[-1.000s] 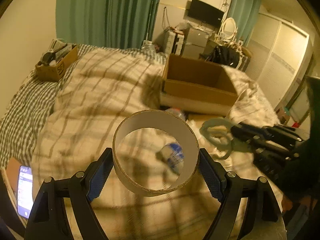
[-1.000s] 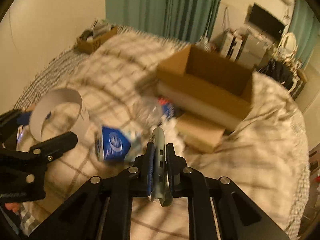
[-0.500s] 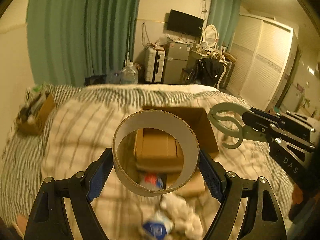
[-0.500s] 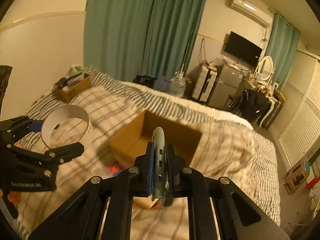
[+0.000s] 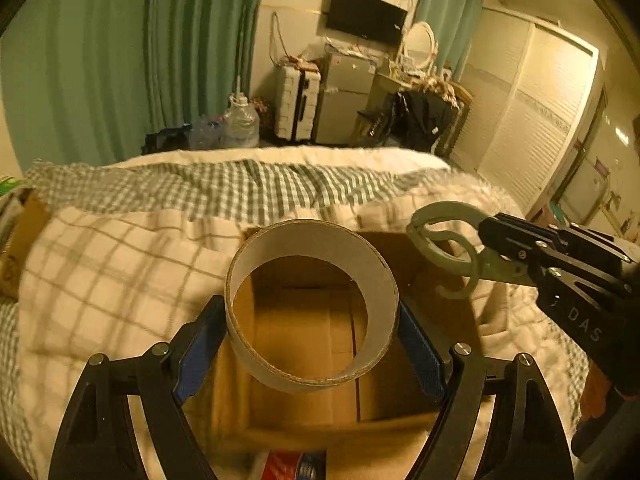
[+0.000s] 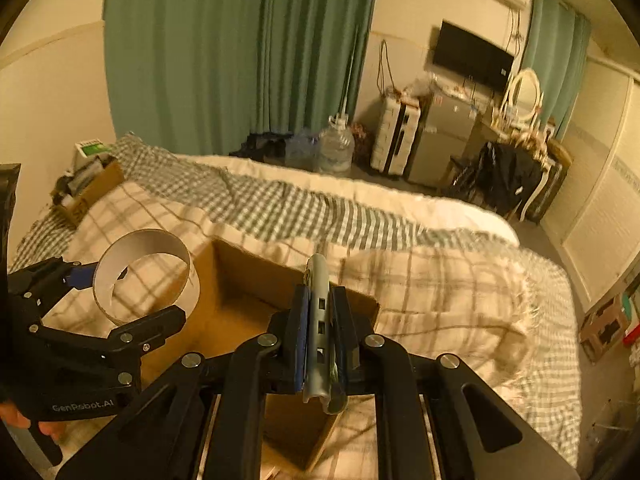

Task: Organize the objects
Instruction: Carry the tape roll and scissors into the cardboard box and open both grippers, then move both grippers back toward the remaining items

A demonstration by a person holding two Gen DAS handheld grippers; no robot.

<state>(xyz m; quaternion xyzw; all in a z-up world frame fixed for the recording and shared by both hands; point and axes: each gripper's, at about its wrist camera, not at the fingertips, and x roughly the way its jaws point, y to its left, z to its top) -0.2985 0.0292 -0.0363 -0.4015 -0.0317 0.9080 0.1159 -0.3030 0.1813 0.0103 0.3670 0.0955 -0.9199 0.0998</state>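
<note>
My left gripper [image 5: 312, 316] is shut on a wide cardboard ring [image 5: 304, 380], held above the open cardboard box [image 5: 304, 336] on the bed. The ring also shows in the right wrist view [image 6: 148, 276], left of the box [image 6: 240, 296]. My right gripper [image 6: 320, 320] is shut on a pair of pale green scissors [image 6: 318, 320], handles forward, held over the box's right part. In the left wrist view the scissors [image 5: 448, 252] hang over the box's right edge.
The box sits on a checked blanket [image 5: 120, 264] on the bed. A smaller box of items [image 6: 86, 188] stands at the bed's far left. A red and blue packet [image 5: 296, 466] lies just in front of the box. Furniture and a water jug [image 6: 334, 148] stand beyond the bed.
Both grippers have lifted from the clutter on the bed and moved forward over the open box, each still holding its object. The box now lies right below them.
</note>
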